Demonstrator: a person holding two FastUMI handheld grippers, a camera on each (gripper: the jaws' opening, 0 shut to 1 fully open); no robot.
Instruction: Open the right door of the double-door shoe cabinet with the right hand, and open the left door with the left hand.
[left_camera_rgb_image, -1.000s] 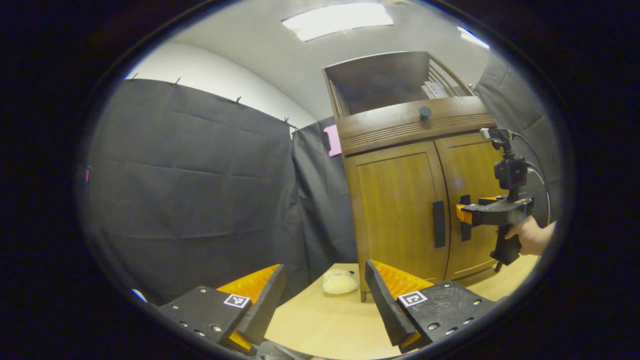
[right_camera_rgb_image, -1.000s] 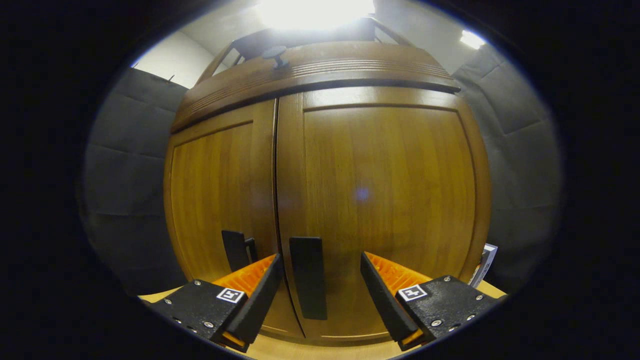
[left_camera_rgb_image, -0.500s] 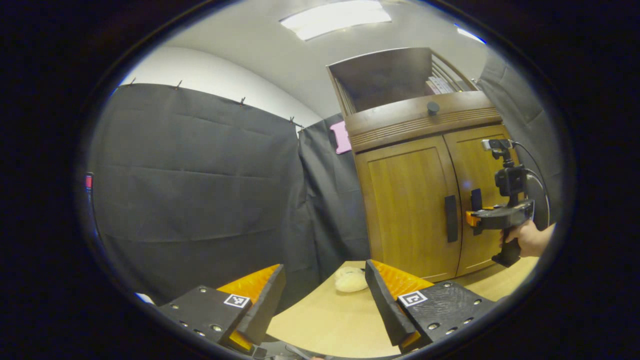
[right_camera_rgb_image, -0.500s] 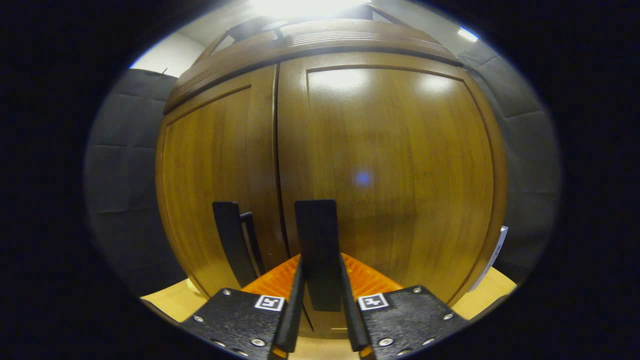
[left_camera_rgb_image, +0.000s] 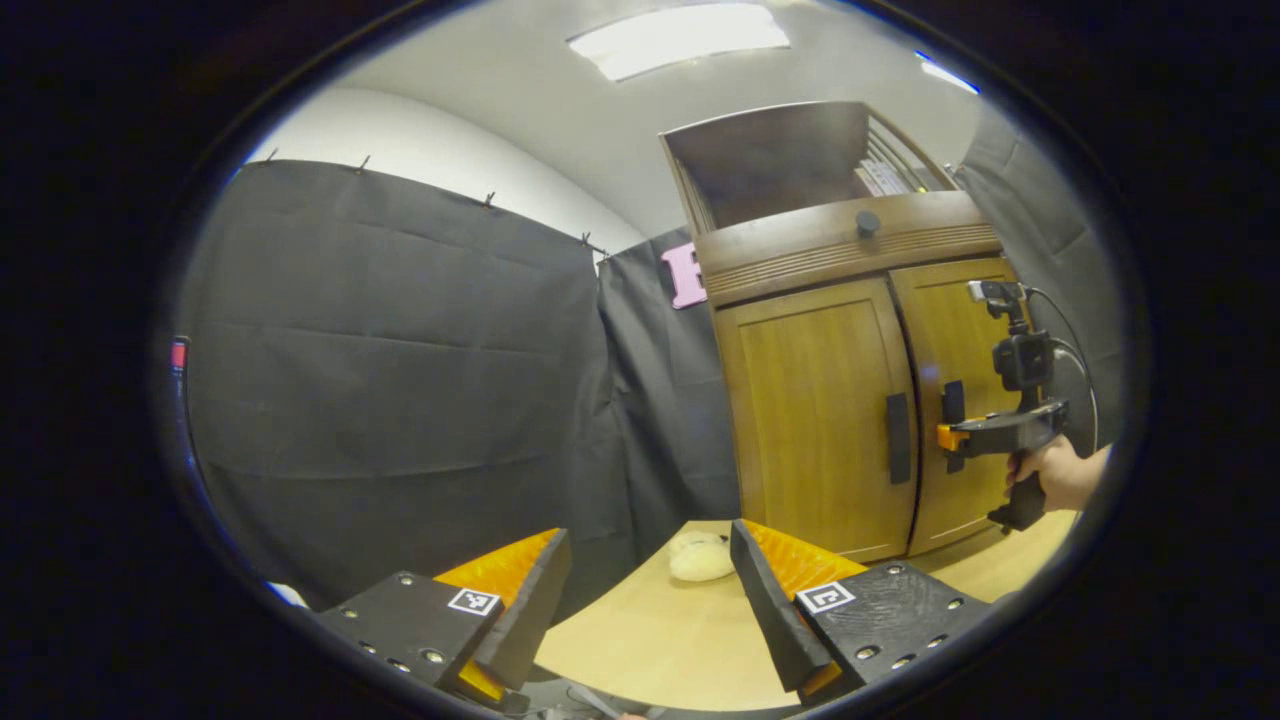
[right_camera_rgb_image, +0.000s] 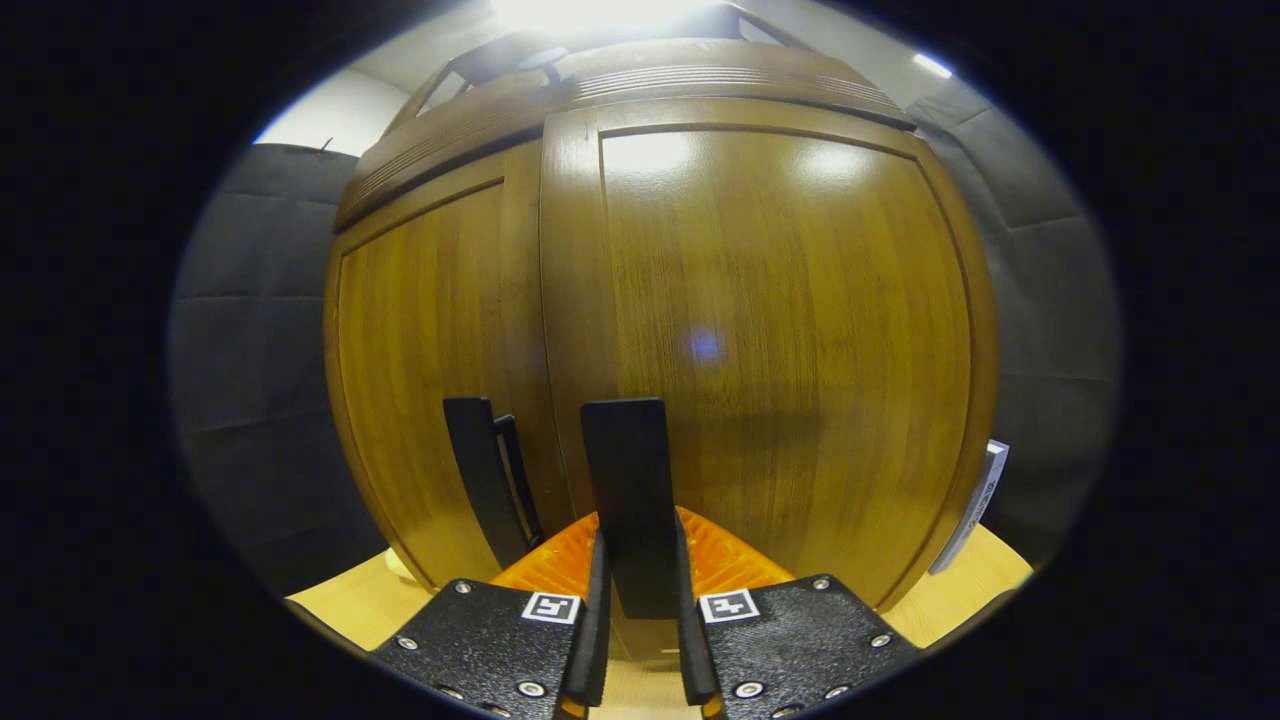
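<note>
Fingers (right_camera_rgb_image: 597, 620) of my right gripper (right_camera_rgb_image: 637, 610) sit lowest and nearest in the right gripper view, pressed from both sides against the black handle (right_camera_rgb_image: 630, 500) of the right door (right_camera_rgb_image: 780, 350); the handle stands upright between them. Just left of it I see the left door's handle (right_camera_rgb_image: 480, 480), untouched, on the left door (right_camera_rgb_image: 430, 370). The right door's free edge stands slightly proud of the left door. A white card (right_camera_rgb_image: 975, 505) leans at the cabinet's right corner, on the table (right_camera_rgb_image: 950, 600).

In the left gripper view my left gripper (left_camera_rgb_image: 650, 590) hangs over the table (left_camera_rgb_image: 650, 640) with its fingers (left_camera_rgb_image: 760, 600) spread wide and nothing between them. Beyond them a pale, soft-looking lump (left_camera_rgb_image: 700, 560) lies on the table near the cabinet's foot. Farther off stands the cabinet (left_camera_rgb_image: 850, 380), at the right of the view, well apart from my left gripper. There a hand (left_camera_rgb_image: 1060, 475) holds the right gripper (left_camera_rgb_image: 950, 437) against the right door's handle (left_camera_rgb_image: 953, 420). A dark knob (left_camera_rgb_image: 868, 222) sits on the band above the doors.
</note>
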